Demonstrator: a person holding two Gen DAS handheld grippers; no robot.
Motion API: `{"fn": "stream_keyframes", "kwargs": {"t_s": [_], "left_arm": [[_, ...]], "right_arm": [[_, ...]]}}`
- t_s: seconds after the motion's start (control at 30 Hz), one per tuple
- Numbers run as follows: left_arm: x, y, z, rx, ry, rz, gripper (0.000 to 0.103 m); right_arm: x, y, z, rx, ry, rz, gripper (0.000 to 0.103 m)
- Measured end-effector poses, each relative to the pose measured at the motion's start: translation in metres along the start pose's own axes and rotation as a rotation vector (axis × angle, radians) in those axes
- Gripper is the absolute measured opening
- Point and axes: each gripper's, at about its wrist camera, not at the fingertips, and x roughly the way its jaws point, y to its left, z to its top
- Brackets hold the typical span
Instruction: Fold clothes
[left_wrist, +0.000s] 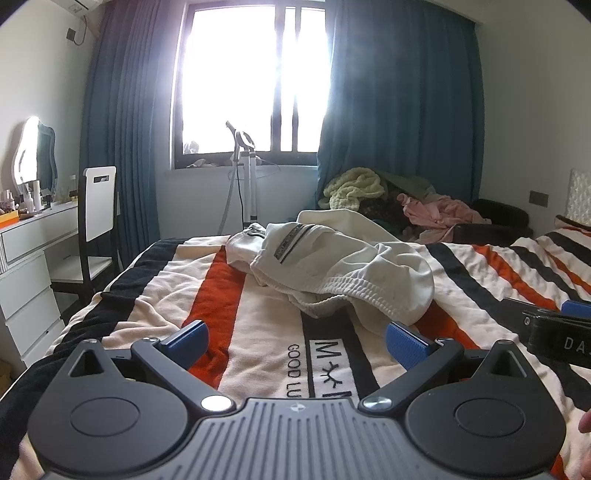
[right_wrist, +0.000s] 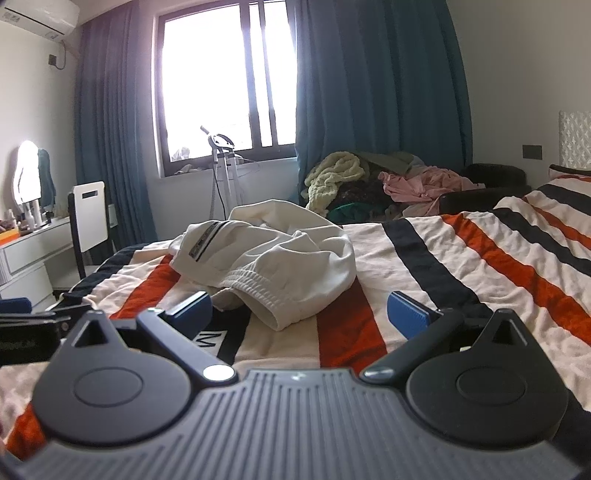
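A crumpled white garment (left_wrist: 332, 266) with a ribbed elastic band and a dark striped label lies in a heap on the striped bedspread (left_wrist: 155, 288). My left gripper (left_wrist: 295, 341) is open just short of it, blue pads wide apart, nothing between them. The right gripper's black body (left_wrist: 554, 332) shows at the right edge of that view. In the right wrist view the same garment (right_wrist: 273, 254) lies just ahead. My right gripper (right_wrist: 301, 314) is open and empty, the garment's ribbed cuff close in front of its fingers. The left gripper's body (right_wrist: 29, 328) shows at the left edge.
A pile of other clothes (left_wrist: 406, 199), yellow-green and pink among them, sits beyond the bed under blue curtains. A white chair (left_wrist: 98, 210) and dresser with mirror (left_wrist: 29, 229) stand left. A garment steamer stand (left_wrist: 245, 177) is below the bright window.
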Motion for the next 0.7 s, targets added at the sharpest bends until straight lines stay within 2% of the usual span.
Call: {"fn": "stream_keyframes", "kwargs": {"t_s": [0.57,0.7], "left_arm": [[0.0095,-0.0095,-0.0073,0.036,0.036,0.009,0.103],[0.0089,-0.0076,-0.0073,0.018,0.031,-0.019,0.103]], "right_arm": [[-0.0003,0.0016,0.0056,0.019,0.031,-0.011,0.103],[-0.0043,-0.0025,0.0073,0.052,0.018,0.013,0.103]]}}
